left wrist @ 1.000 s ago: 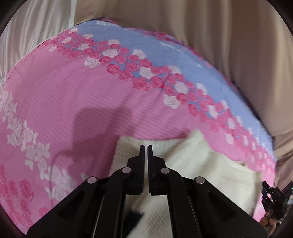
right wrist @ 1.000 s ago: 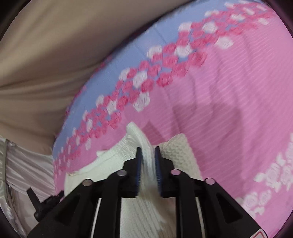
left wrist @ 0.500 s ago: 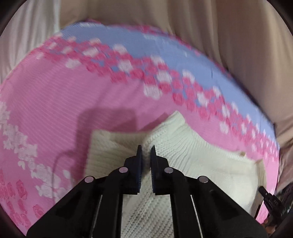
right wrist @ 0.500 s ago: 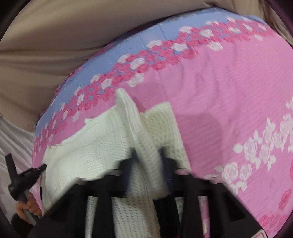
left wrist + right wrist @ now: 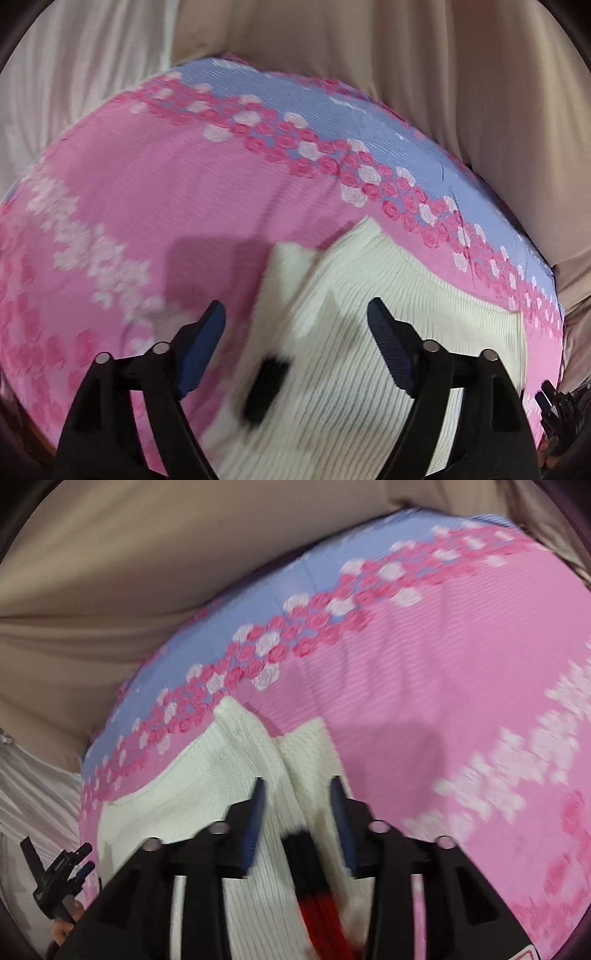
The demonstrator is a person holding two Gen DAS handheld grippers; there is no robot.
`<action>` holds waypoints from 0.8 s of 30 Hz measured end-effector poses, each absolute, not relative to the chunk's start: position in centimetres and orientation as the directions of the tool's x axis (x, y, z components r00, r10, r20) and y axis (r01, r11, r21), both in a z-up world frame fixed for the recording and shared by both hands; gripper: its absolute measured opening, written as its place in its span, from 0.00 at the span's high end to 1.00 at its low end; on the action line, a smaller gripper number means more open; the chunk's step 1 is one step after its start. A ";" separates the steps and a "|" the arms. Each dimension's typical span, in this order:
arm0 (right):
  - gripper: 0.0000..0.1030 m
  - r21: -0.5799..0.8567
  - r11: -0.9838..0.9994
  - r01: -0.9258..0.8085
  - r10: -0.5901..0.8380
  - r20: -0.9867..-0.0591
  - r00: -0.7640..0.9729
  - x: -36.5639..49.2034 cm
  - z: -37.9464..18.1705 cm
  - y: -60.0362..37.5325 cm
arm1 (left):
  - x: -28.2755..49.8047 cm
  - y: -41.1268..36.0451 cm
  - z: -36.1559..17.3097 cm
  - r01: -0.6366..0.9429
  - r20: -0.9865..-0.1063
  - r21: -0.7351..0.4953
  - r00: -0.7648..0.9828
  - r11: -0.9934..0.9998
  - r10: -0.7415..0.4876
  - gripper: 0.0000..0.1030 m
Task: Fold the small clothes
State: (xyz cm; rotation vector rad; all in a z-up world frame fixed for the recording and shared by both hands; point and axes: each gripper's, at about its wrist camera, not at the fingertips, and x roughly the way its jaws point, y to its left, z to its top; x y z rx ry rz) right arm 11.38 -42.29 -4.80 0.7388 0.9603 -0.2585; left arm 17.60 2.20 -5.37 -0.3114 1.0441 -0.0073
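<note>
— Blue-padded, the left tool (image 5: pixel 295 325) stands wide; its jaws have just been opening, with nothing pinched between them. What about the other one?

— Right tool (image 5: pixel 295 805) is partly apart, jaws also just opening, and a ridge of the cream ribbed knit garment (image 5: pixel 207 794) runs between the pads without being pressed.

— So this looks like the release after a fold?

— I'd judge so. That garment lies just beneath and ahead of both tools on the pink rose-printed bedspread (image 5: pixel 155 206). Next comes lifting clear, then taking fresh edges for another fold.
</note>
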 end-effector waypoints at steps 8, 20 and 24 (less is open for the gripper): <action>0.41 0.475 0.713 0.516 0.225 -0.852 0.473 -1.6 -7.9 -37.7 | 5.3 6.9 -11.6 -0.368 -0.906 -0.373 0.344 0.852 -0.248 0.19; 0.86 0.640 0.549 0.537 0.350 -0.759 0.549 4.6 -10.6 -38.0 | 9.5 5.2 -11.1 -0.381 -0.882 -0.450 0.333 0.808 -0.334 0.81; 0.88 0.592 0.643 0.486 0.274 -0.770 0.577 3.0 -6.0 -38.1 | 7.2 6.7 -9.4 -0.340 -0.882 -0.445 0.328 0.829 -0.339 0.87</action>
